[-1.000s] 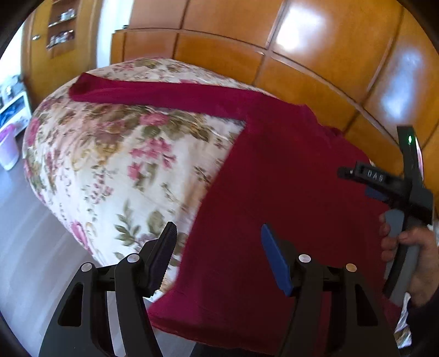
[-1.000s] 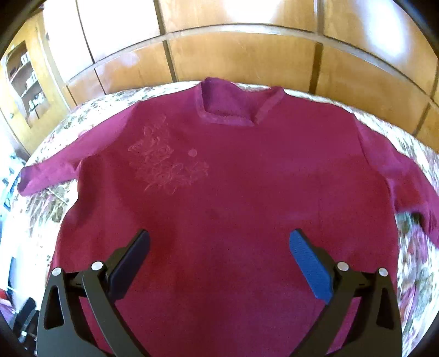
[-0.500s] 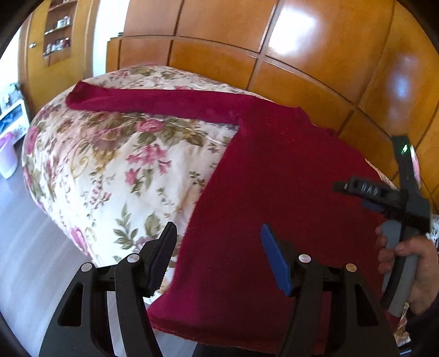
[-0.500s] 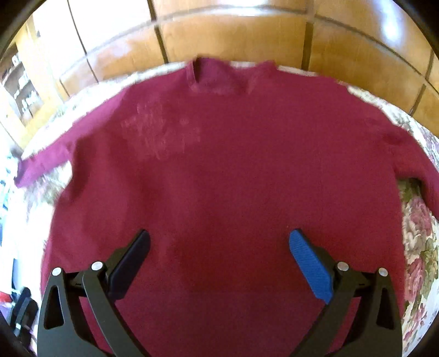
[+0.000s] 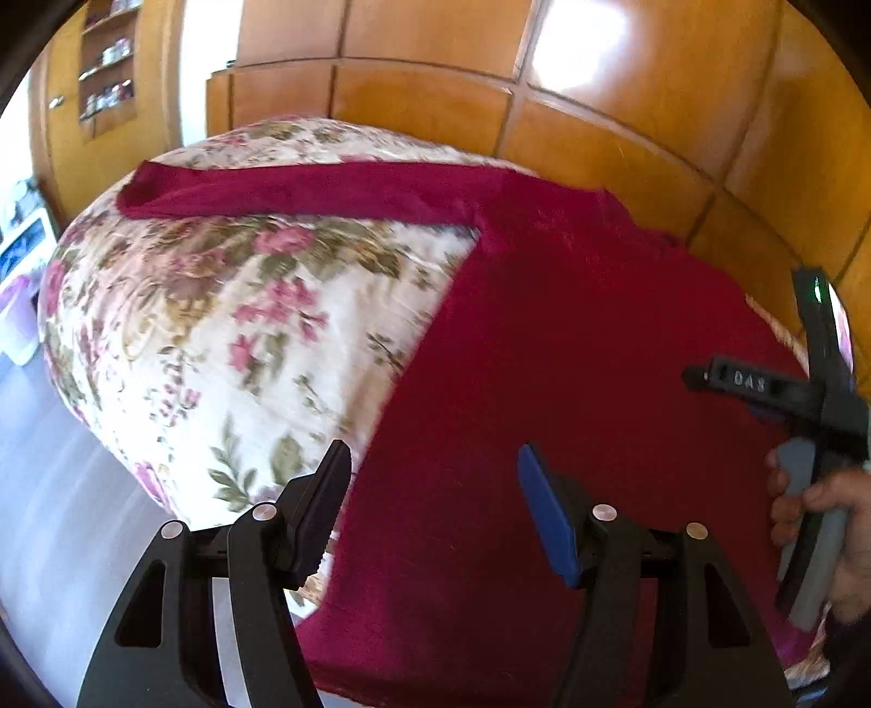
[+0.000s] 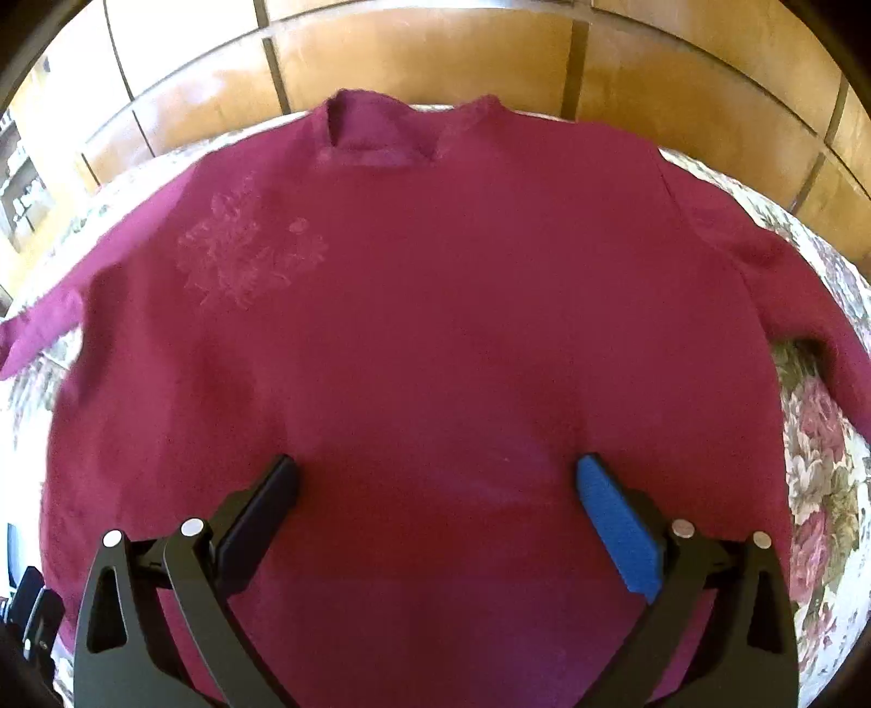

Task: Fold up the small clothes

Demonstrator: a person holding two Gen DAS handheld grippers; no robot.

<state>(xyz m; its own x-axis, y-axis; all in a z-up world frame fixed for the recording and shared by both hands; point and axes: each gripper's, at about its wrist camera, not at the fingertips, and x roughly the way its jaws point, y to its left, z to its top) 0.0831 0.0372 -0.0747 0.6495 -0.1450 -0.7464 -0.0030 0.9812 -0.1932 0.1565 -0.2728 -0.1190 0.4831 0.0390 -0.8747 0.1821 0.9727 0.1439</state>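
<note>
Red sweater [image 6: 435,337] lies flat, front up, on a floral bedspread [image 5: 218,327], neck twd the wood wall panels [image 6: 435,49], both sleeves spread out to the sides; faint flower embroidery [image 6: 245,261] on chest. Right gripper [image 6: 435,490] hangs over the lower body of the sweater, jaws wide open, nothing btwn them. Left gripper [image 5: 435,506] is over the sweater's side edge near the hem, jaws open w/ cloth below, not pinched. A hand [image 5: 822,539] holds the right gripper's handle.
</note>
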